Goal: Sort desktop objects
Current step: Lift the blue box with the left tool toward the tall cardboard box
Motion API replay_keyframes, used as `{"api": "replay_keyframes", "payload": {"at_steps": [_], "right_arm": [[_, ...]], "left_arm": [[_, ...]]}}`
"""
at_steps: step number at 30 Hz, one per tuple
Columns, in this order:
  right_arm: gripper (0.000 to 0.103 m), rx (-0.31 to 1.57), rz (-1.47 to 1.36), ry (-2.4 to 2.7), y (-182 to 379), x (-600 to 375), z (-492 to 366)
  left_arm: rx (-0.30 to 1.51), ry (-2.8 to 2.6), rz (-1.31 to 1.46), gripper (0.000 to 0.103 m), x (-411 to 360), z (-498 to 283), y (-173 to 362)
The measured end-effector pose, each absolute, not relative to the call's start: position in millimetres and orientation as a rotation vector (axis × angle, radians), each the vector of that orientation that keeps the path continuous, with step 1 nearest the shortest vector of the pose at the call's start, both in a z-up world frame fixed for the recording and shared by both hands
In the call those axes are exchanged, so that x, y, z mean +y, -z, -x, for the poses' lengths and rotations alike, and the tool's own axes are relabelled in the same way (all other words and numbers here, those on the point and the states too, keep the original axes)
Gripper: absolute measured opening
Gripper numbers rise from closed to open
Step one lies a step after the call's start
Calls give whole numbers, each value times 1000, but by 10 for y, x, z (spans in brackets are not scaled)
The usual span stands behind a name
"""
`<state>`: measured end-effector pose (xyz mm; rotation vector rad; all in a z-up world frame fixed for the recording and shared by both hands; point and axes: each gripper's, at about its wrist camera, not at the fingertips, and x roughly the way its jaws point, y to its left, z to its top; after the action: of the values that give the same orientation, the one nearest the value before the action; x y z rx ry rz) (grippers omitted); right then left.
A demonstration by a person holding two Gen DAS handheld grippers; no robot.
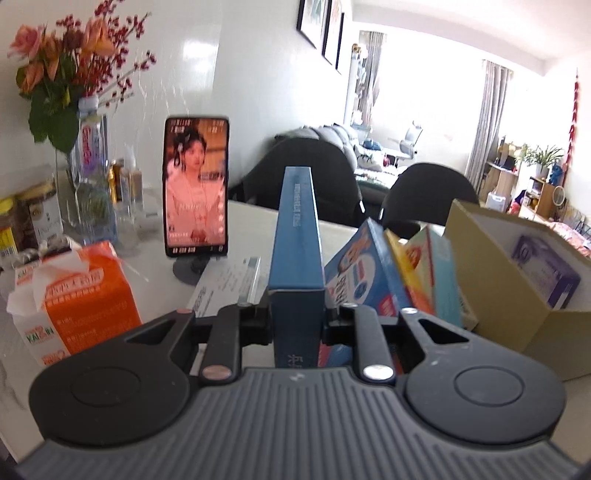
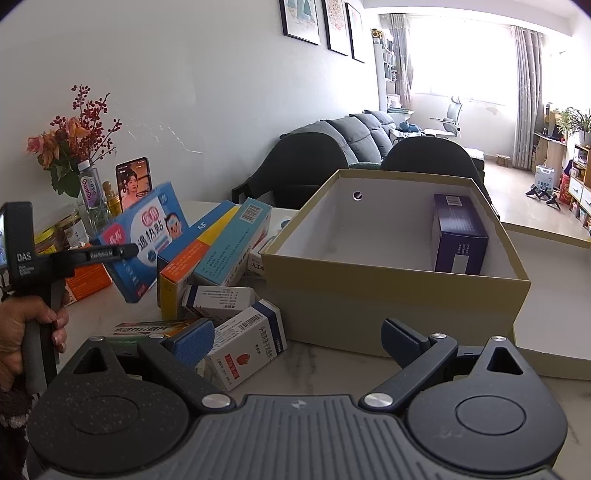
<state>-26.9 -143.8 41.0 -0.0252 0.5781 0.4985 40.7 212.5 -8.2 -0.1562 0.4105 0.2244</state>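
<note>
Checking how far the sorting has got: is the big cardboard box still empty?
Not empty. The cardboard box is open-topped and holds one purple box standing against its far right wall; the rest of its white floor is bare.

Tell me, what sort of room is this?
Most likely a home living room: a grey cushioned sofa sits behind the pale table, framed pictures hang on the white wall, and grey curtains flank a bright window.

DAS: gripper handle (image 2: 23, 254) | 退热贴: blue box (image 2: 147, 242) | KAIZIN: tissue pack (image 1: 74, 295)
</note>
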Motion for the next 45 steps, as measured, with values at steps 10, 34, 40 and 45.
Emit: {"api": "replay_keyframes", "payload": {"at_steps": [10, 34, 40, 45], "right_arm": [[98, 566, 17, -498, -449, -1475, 287], [98, 553, -6, -449, -566, -1806, 153], [98, 553, -15, -415, -591, -1960, 92], [98, 555, -28, -390, -598, -2090, 43]], "left_arm": [[362, -178, 148, 20, 1940, -413, -148], [307, -3, 137, 20, 1220, -853, -467], [332, 80, 141, 20, 963, -1094, -457], [376, 162, 144, 20, 711, -1337, -399]]}}
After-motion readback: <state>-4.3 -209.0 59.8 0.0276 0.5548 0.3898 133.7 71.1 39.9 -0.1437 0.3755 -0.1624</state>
